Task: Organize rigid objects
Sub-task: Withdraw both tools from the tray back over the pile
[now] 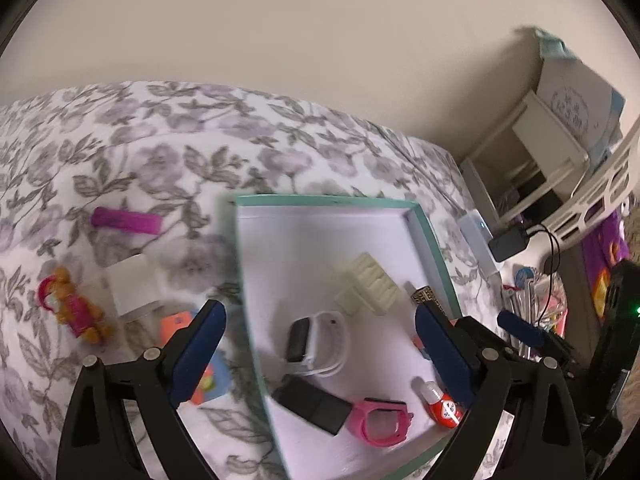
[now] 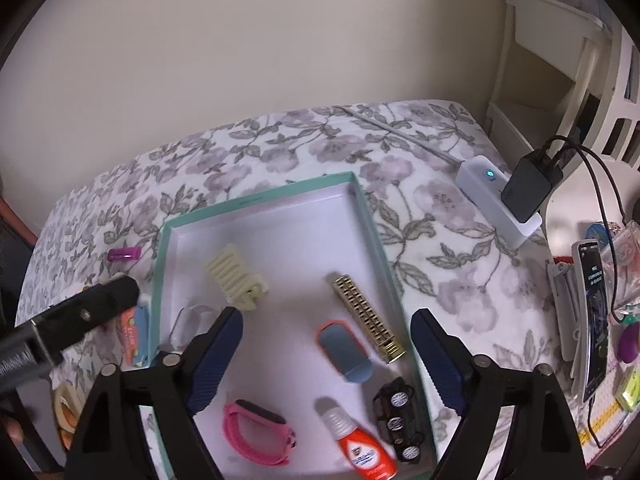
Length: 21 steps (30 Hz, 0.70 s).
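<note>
A teal-rimmed white box [image 1: 428, 232] [image 2: 256, 200] lies on the floral bedspread. It holds a cream hair clip [image 1: 370, 284] [image 2: 236, 282], a white watch [image 1: 316, 338], a black block [image 1: 310, 402], a pink watch [image 1: 378, 420] [image 2: 256, 432], a red-and-white bottle [image 1: 442, 404] [image 2: 362, 448], a gold comb [image 2: 366, 318], an orange-rimmed mirror [image 2: 344, 350] and a black toy car [image 2: 398, 424]. My left gripper [image 1: 320, 352] is open and empty over the box's left rim. My right gripper [image 2: 326, 354] is open and empty above the box.
Left of the box lie a magenta bar [image 1: 126, 220] [image 2: 124, 255], a white block [image 1: 132, 288], a doll figure [image 1: 74, 308] and an orange-and-blue toy [image 1: 208, 380] [image 2: 134, 334]. A power strip with a black charger [image 2: 528, 190] sits right. A cluttered side table [image 2: 592, 312] and shelves stand beyond.
</note>
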Each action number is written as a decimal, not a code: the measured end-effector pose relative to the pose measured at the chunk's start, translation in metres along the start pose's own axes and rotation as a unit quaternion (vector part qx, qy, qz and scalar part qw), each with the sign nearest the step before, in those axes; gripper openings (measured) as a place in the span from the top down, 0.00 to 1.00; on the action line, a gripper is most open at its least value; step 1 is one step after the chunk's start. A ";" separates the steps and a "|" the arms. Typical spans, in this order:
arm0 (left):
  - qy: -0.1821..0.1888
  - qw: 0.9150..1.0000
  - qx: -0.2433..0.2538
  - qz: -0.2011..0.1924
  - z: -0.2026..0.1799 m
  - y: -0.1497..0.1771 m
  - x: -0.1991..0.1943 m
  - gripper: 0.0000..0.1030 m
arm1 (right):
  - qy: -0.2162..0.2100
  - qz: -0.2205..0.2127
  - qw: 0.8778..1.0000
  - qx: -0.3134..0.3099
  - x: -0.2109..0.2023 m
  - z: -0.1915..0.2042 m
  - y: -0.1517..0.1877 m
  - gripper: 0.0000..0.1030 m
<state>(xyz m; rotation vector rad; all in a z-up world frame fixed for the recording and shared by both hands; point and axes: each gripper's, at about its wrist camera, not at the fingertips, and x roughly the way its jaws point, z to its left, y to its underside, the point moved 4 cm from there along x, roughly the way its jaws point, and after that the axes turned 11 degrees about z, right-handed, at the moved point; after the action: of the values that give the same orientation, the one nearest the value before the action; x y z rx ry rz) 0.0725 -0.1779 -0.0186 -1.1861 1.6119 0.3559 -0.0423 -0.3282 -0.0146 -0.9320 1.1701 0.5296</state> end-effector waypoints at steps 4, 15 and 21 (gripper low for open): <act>-0.014 1.000 -0.014 -0.004 0.023 0.002 -0.013 0.07 | -0.006 -0.001 1.000 -0.021 0.000 0.027 0.005 0.14; -0.050 0.996 -0.073 -0.004 0.099 0.006 -0.035 0.07 | 0.008 0.011 0.997 -0.078 0.017 0.101 0.013 0.14; -0.058 0.993 -0.105 0.006 0.135 0.009 -0.036 0.07 | 0.006 0.019 0.995 -0.098 0.027 0.131 0.016 0.14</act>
<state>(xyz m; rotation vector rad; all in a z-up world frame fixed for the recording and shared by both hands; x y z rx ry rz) 0.1392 -0.0578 -0.0442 -1.2902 1.5084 0.6038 0.0243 -0.2130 -0.0324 -1.0839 1.1622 0.6800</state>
